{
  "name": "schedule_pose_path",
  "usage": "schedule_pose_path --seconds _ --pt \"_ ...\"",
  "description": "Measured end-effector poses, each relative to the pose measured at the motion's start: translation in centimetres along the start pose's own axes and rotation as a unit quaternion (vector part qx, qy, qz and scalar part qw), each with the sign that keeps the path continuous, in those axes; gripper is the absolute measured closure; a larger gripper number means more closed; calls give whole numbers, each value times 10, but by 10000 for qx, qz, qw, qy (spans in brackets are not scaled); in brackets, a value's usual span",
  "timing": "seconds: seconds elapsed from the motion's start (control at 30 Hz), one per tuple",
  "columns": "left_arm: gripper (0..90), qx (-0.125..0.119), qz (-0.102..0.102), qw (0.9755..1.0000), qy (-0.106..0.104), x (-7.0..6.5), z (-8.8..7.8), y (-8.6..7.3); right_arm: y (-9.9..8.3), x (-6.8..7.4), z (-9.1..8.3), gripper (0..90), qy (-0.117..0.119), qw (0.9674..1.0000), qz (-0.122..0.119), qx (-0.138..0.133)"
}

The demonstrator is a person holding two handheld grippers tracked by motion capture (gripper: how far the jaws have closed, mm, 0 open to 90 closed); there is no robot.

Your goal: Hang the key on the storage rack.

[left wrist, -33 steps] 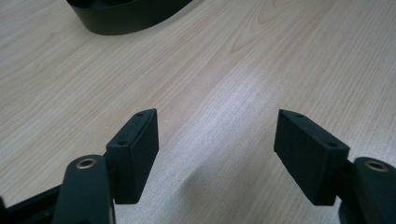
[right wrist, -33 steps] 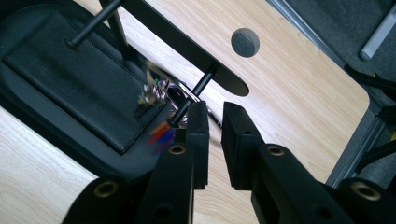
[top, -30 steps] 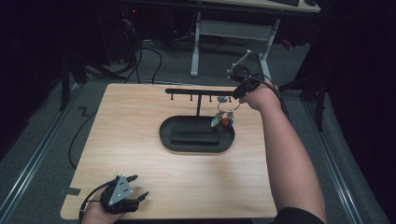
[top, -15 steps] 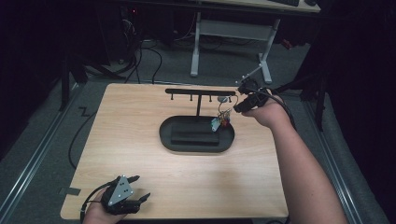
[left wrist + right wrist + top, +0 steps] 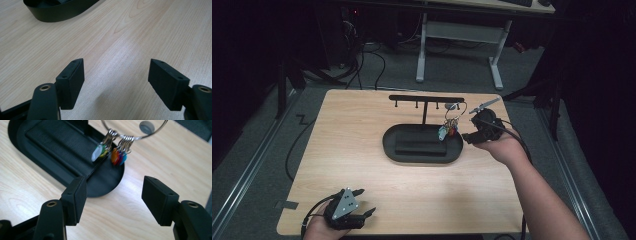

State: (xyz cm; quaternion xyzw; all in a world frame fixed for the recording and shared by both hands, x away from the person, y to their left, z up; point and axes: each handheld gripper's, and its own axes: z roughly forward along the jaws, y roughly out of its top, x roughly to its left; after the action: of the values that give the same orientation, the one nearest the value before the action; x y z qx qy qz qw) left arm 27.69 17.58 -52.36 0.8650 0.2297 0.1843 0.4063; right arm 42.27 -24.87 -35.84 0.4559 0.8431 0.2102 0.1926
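We are looking at a pale wood-grain table (image 5: 362, 150) with a matte black oval tray (image 5: 422, 143) on it; a ribbed rectangular pad is sitting in the tray's middle. A thin black rack (image 5: 426, 98) with small pegs is rising from the tray. A shiny metal key ring (image 5: 135, 131) is hanging from the rack's right end, carrying small glossy tags (image 5: 110, 153) in white, orange, red and blue above the tray's right end. Our right gripper (image 5: 113, 200) is hovering just beside the ring, and its jaws have just been opening; nothing is sitting between its blocky black pads. Our left gripper (image 5: 116, 82) is resting near the table's front edge, released, gripping nothing. The ring's top is being cut off in the right gripper view, so its peg is hard to make out.
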Motion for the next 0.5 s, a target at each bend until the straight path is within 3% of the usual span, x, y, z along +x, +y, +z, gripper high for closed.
schedule_pose_path --seconds 0.13,0.23,0.37,0.5 --pt "298 11 -32 10000 -33 0 2 0 -19 6 -1 323 18 9997 88 -224" --pt "298 12 -38 10000 -43 -1 3 0 -34 11 -1 317 -10 9993 20 -383" --pt "298 31 -40 10000 -47 -1 5 1 -63 17 3 307 -10 9983 293 -506" --pt "298 53 -42 10000 -72 -1 9 3 -89 22 9 281 6 9971 398 -646"
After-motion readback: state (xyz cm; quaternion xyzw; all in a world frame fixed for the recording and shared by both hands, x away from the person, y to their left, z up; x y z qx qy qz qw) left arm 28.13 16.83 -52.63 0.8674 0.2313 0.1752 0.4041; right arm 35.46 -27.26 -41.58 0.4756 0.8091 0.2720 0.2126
